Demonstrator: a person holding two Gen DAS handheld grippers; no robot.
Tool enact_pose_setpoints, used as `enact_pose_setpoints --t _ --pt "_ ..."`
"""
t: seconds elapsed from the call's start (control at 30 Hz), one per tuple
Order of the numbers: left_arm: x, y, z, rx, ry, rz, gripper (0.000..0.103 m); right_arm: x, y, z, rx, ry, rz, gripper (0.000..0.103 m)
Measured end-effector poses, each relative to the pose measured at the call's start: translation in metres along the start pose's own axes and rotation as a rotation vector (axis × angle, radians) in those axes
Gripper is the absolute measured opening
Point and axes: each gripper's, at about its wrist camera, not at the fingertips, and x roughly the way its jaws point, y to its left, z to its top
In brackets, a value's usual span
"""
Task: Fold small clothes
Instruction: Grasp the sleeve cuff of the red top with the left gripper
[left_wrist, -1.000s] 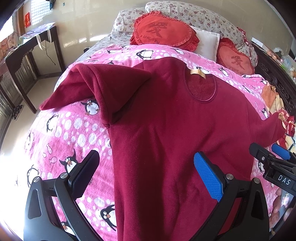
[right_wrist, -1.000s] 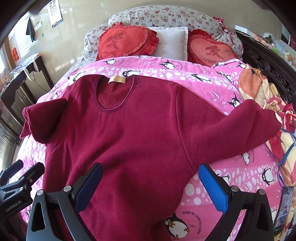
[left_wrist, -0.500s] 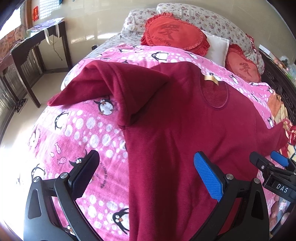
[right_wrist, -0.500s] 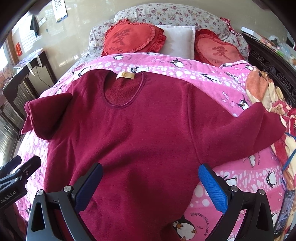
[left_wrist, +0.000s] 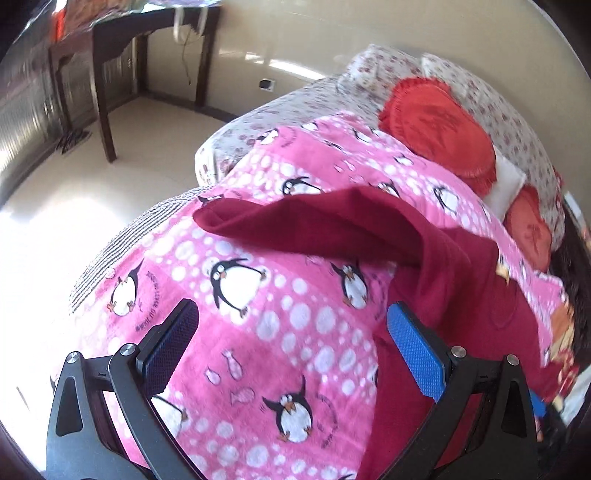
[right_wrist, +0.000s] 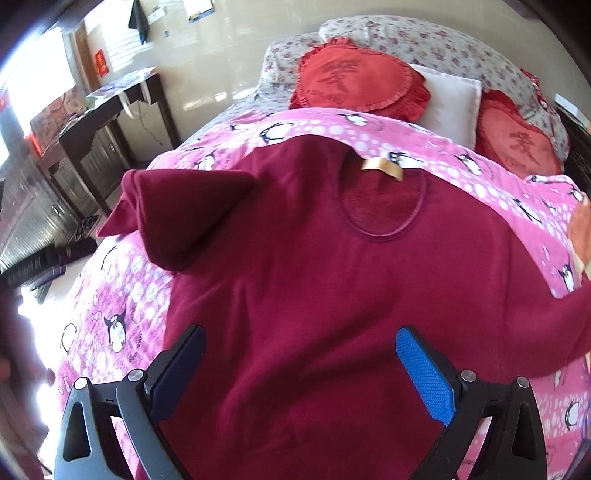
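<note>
Softly napped maroon sweater (right_wrist: 332, 295) (round-necked) drapes the fleecy penguin blanket (left_wrist: 258, 332).

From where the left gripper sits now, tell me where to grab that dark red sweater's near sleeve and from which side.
Grip the sleeve at its cuff end, the free tip lying loose on the pink penguin blanket. Come in from the bed's outer edge, low along the blanket; the left gripper is open and the cuff points that way, probably the easiest part to pinch.
</note>
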Motion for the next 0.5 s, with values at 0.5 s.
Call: enact_pose_setpoints --t 0.5 --pt "0.092 0.073 0.06 -0.363 0.103 -0.092 0.095 0.032 0.001 0.004 0.023 0.076 0.039 0.102"
